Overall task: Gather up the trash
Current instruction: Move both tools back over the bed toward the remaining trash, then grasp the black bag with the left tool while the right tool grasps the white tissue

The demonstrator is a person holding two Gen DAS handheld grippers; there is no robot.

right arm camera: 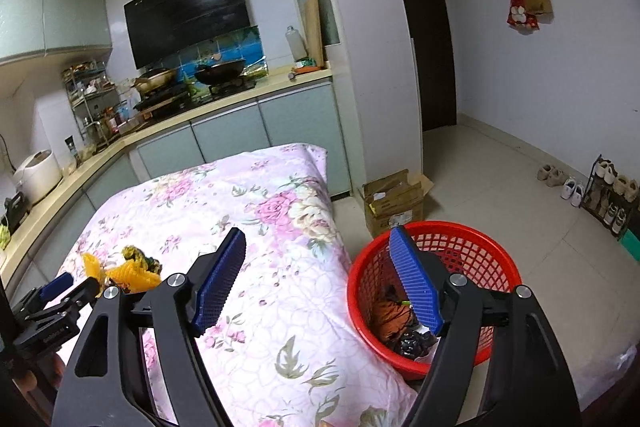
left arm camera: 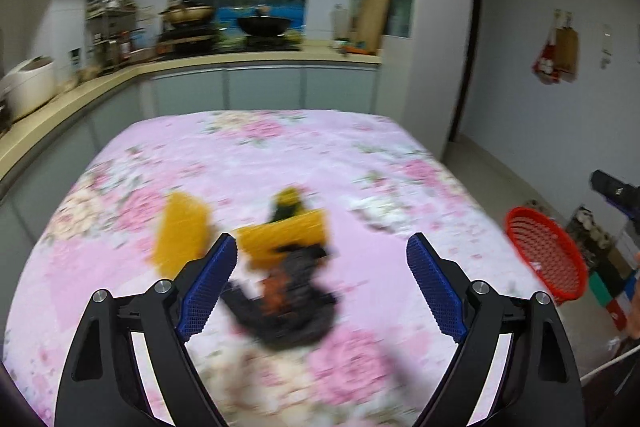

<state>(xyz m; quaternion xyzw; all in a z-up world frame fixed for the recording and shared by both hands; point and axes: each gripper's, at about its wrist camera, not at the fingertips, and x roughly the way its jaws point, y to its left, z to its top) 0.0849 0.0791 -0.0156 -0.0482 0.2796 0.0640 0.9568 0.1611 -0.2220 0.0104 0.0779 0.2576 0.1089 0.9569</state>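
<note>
A pile of trash lies on the pink flowered tablecloth (left arm camera: 280, 147): two yellow ribbed wrappers (left arm camera: 184, 231), a green and yellow scrap (left arm camera: 288, 205) and a black and orange wrapper (left arm camera: 288, 295), all blurred. My left gripper (left arm camera: 322, 247) stands open just before the pile, and the black wrapper shows between its fingers without touching the pads. My right gripper (right arm camera: 318, 235) is open and holds nothing, straddling the table's right edge and the red mesh basket (right arm camera: 356, 291). Orange trash (right arm camera: 394, 319) and black trash (right arm camera: 412, 343) lie in the basket. The left gripper (right arm camera: 74, 285) shows beside the yellow wrappers (right arm camera: 128, 271).
The red basket (left arm camera: 548, 259) stands off the table's right edge. A cardboard box (right arm camera: 394, 203) sits on the floor behind it, with a shoe rack (right arm camera: 608, 191) by the right wall. A kitchen counter (right arm camera: 120, 143) with stove and rice cooker (right arm camera: 38, 175) runs along the back and left.
</note>
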